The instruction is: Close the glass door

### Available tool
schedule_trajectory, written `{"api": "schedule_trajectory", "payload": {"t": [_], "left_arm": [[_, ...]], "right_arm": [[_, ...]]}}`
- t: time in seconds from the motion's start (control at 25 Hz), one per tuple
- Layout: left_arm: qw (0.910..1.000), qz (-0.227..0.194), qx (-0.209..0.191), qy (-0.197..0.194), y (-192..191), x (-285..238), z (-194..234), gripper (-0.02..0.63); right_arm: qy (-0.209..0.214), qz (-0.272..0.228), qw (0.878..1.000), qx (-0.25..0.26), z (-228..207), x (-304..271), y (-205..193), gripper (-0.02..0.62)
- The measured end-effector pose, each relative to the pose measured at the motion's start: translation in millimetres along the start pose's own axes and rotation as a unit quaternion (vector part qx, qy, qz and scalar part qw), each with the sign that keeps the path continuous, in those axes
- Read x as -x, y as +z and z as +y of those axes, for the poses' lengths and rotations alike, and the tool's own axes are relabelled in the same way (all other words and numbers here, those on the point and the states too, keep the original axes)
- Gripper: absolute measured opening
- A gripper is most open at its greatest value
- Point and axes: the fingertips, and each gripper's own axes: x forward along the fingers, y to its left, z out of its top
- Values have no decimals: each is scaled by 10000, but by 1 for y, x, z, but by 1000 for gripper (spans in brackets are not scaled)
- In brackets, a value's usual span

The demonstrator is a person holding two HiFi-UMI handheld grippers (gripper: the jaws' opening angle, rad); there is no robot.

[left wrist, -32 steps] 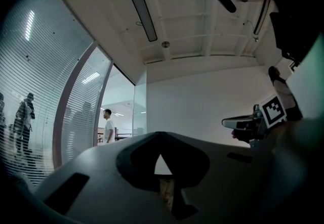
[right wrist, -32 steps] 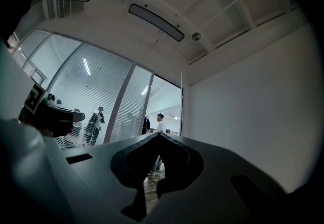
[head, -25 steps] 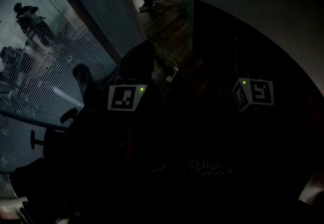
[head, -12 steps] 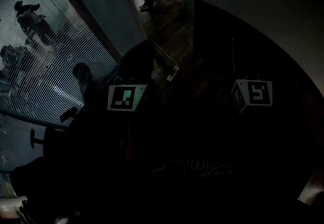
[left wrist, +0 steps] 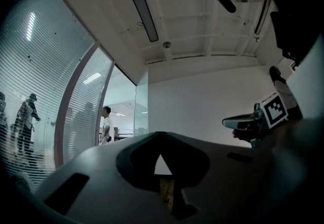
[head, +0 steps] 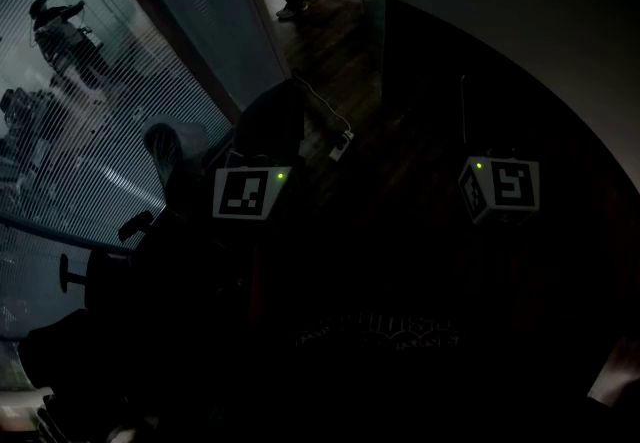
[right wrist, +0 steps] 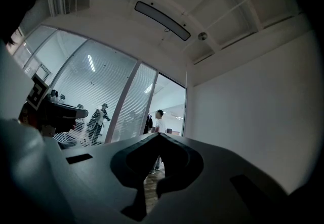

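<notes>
In the left gripper view, the left gripper (left wrist: 161, 136) fills the lower centre. Its jaws are closed tip to tip and nothing is held between them. Just left of centre we see the glass door (left wrist: 142, 104), a narrow clear pane right beside the white wall (left wrist: 202, 106). It appears swung open. In the bright doorway to its left stands a person in a white shirt (left wrist: 106, 124). A glass wall with blinds (left wrist: 40, 91) covers the left of the frame, and a long ceiling light (left wrist: 143, 4) runs across the top. At the right edge the right gripper (left wrist: 237, 123) points toward the centre, with its marker cube (left wrist: 275, 109) behind it.

In the right gripper view, the right gripper's jaws also meet at their tips and carry nothing. A strip of wooden floor (right wrist: 149, 187) shows through the slot below them. The doorway sits at centre, with the blinds to its left and the plain wall to its right.

The head view is very dark. We see both marker cubes at mid-height, well apart, each with a green light. A white cable (head: 325, 116) lies on the floor above them. The doorway is at the top centre, and we cannot make out the door pane with certainty there.
</notes>
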Motion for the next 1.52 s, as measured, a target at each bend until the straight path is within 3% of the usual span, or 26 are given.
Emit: {"api": "schedule_trajectory", "payload": {"t": [0.6, 0.84, 1.16, 1.52], "left_arm": [[10000, 35, 35, -45, -6, -2, 2, -5], [10000, -11, 27, -25, 6, -9, 37, -5], [9998, -31, -99, -151, 15, -6, 1, -5], [9998, -54, -113, -136, 16, -2, -1, -5]], "right_arm": [[-5, 219, 9996, 161, 5, -3, -17, 2], [-29, 487, 9987, 174, 22, -32, -14, 2], [31, 451, 9989, 105, 4, -8, -20, 2], [-34, 414, 9991, 69, -2, -2, -19, 2]]}}
